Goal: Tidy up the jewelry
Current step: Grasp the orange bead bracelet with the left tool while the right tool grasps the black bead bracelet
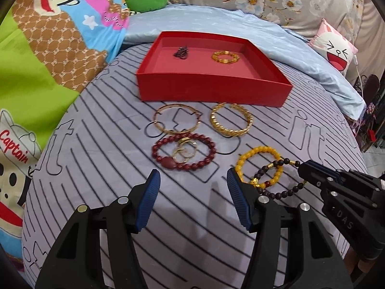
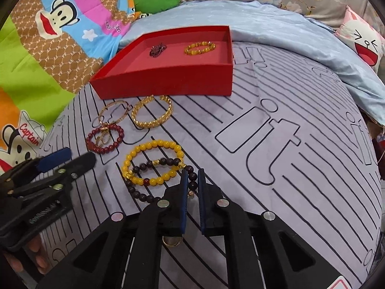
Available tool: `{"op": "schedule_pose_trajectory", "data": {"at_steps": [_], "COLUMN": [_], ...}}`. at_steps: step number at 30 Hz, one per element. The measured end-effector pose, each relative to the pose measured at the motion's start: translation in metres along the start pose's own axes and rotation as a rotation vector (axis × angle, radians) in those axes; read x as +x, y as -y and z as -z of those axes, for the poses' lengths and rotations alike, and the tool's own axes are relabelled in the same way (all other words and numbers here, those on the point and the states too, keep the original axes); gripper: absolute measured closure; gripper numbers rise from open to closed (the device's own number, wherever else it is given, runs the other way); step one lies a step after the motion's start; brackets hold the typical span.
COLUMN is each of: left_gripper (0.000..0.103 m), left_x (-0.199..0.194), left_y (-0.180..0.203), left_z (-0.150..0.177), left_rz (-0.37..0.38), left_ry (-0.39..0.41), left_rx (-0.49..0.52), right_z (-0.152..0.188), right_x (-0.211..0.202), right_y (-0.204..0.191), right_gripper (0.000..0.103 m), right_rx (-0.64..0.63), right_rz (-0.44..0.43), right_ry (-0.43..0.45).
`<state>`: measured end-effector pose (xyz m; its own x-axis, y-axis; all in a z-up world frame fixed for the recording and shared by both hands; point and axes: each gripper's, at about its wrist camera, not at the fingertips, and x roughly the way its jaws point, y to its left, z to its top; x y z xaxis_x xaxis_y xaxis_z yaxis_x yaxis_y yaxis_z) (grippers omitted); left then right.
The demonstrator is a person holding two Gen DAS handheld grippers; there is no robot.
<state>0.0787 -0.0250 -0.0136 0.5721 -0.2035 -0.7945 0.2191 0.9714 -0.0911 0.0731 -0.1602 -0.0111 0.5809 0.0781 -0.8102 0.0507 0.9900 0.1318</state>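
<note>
1 red tray (image 1: 211, 89) w/ 2 pcs inside – dark chain (image 1: 182, 52) & gold bead bracelet (image 1: 225, 57); on the bed: 2 gold bangles (image 1: 177, 118) (image 1: 231, 119), 3 bead bracelets – red (image 1: 184, 152), yellow (image 1: 261, 167), dark (image 1: 276, 180); approx 2 rings (image 1: 184, 149).

"Captain" on cartoon quilt (image 1: 36, 77), perhaps "DAS" on right tool (image 1: 303, 168)

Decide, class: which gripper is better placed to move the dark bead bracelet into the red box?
Right gripper: its fingers already close around the dark bead bracelet. The left gripper hangs open, holding nothing.
</note>
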Motion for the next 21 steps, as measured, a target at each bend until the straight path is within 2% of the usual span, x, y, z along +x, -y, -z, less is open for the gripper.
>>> {"op": "schedule_pose_trajectory", "data": {"at_steps": [3,11,15,17,21], "left_gripper": [0.048,0.049,0.055,0.059,0.074], "left_x": [0.004,0.025,0.036,0.038,0.038], "left_y": [0.013,0.04,0.049,0.053,0.055], "left_z": [-0.003,-0.005,-0.003,-0.001,-0.002], "left_rz": [0.013,0.069,0.071,0.043,0.015], "left_ry": [0.001,-0.043,-0.066,-0.051,-0.037], "left_rx": [0.03,0.078,0.099,0.124,0.147], "right_z": [-0.004,0.006,0.011,0.012,0.014], "right_x": [-0.008,0.003,0.005,0.006,0.008], "right_y": [0.005,0.025,0.029,0.031,0.031], "right_gripper": [0.095,0.095,0.095,0.095,0.095], "right_rx": [0.007,0.051,0.061,0.068,0.073], "right_rz": [0.008,0.037,0.038,0.037,0.031], "right_ry": [0.018,-0.033,-0.04,-0.044,-0.052]}}
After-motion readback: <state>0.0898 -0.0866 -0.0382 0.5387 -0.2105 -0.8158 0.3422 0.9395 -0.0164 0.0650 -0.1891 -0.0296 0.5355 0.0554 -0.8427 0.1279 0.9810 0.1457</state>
